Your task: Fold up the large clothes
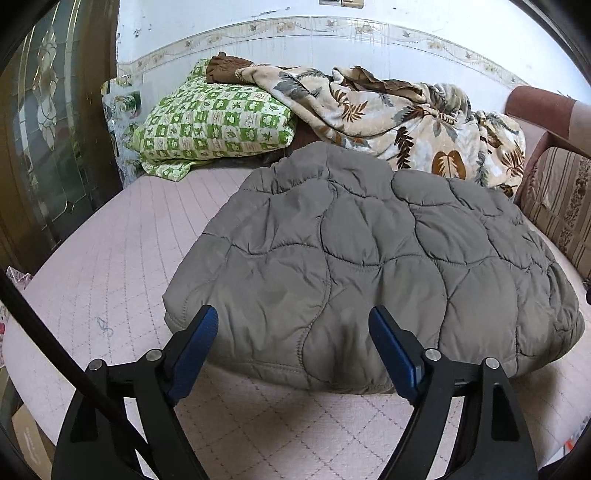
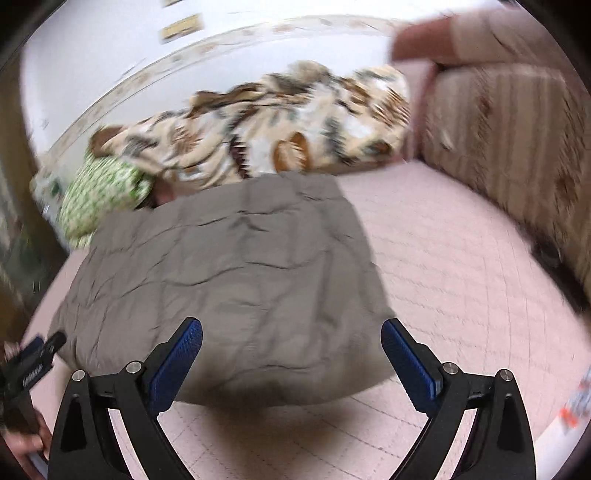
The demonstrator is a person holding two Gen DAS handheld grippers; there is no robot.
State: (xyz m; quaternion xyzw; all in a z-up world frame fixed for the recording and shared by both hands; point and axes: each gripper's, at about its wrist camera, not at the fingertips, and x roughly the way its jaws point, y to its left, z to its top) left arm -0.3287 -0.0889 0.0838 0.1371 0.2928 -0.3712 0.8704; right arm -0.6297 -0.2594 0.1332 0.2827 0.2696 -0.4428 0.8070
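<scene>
Both tools, left [image 1: 291, 328] & right [image 2: 291, 341], spread, holding nothing; puffy jacket [image 1: 369, 266] on bed [image 1: 110, 280] may spring open w/o pressure.

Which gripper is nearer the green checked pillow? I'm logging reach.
Left. The left gripper is at the gray quilted jacket's pillow-side end; the right gripper is farther from the green checked pillow.

Pink quilted mattress [image 1: 110, 266] fills the foreground. White wall [image 1: 424, 22] behind with a floral border strip [image 1: 295, 26]. Dark wooden door [image 1: 40, 140] with patterned glass at left. Green checked pillow [image 1: 214, 122] and leaf-print blanket [image 1: 406, 114] against the wall. Striped cushion [image 1: 557, 206] at right. Daylight, soft.
</scene>
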